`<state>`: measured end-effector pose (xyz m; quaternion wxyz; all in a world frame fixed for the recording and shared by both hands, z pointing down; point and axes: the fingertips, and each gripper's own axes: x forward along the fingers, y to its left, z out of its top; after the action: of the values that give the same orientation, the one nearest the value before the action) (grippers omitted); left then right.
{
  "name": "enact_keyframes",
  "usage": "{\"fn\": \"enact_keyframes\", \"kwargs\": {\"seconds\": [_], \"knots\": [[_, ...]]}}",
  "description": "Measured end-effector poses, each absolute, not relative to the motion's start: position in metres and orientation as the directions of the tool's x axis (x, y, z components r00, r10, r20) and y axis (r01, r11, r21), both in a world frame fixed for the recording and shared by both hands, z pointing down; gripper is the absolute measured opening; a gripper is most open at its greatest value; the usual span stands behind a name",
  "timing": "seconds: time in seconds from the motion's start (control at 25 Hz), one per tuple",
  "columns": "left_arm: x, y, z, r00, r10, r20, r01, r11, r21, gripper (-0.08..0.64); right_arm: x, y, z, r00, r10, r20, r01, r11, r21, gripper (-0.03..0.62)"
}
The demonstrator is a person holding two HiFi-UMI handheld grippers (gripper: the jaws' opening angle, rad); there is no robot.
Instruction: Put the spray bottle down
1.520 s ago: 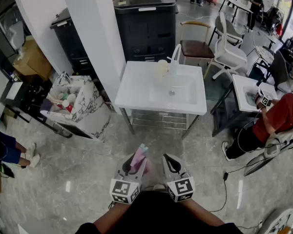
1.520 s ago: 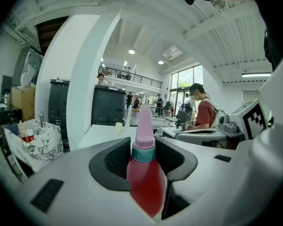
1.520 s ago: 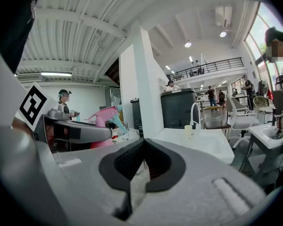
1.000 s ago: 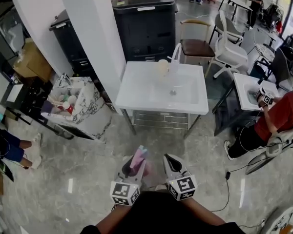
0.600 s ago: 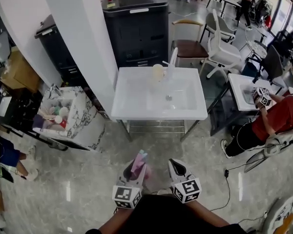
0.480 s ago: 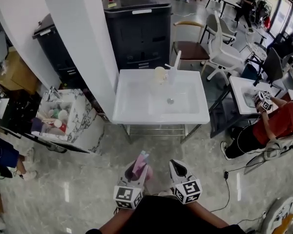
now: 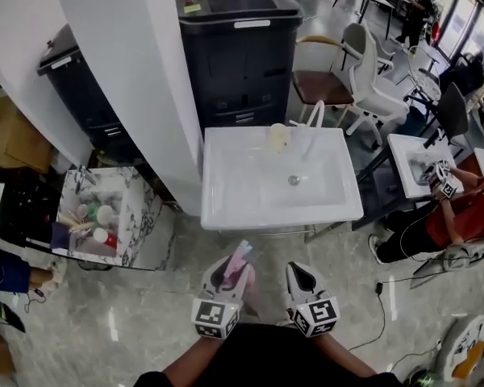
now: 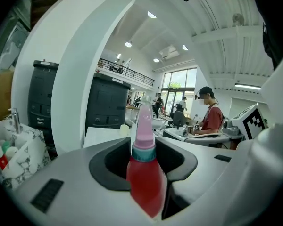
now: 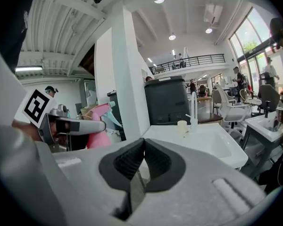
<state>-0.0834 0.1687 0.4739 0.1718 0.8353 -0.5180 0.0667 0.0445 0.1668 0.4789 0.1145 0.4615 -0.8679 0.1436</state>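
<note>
My left gripper (image 7: 226, 271) has its jaws partway apart, clamped on the red body of the spray bottle (image 7: 239, 258), on the near side of the white sink (image 7: 219, 200). The bottle's long axis is upright, pink spray head on top, facing far. My right gripper (image 7: 300, 276) is closed and empty.

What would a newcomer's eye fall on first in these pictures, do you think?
The red spray bottle with a pink head, gripped in the left tool low in the head view. Just ahead stands a white sink, a big dark machine behind it; the right tool is shut, empty.
</note>
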Motion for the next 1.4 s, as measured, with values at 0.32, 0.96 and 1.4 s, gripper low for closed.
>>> {"fn": "enact_keyframes", "kwargs": {"seconds": [0.32,0.96,1.4], "knots": [[-0.133,0.113,0.477,0.53,-0.801,0.278,-0.845,-0.471,0.254,0.172,-0.008,0.123,0.474,-0.509,-0.811,0.29,-0.861,0.483,-0.159,-0.002],[-0.191,0.01,0.48,0.445,-0.86,0.25,-0.887,-0.384,0.256,0.172,-0.057,0.016,0.487,-0.533,-0.802,0.27,-0.846,0.504,-0.173,-0.002],[-0.182,-0.114,0.486,0.397,-0.879,0.265,-0.917,-0.37,0.15,0.172,-0.062,-0.118,0.511,-0.571,-0.775,0.27,-0.821,0.535,-0.201,-0.002]]}}
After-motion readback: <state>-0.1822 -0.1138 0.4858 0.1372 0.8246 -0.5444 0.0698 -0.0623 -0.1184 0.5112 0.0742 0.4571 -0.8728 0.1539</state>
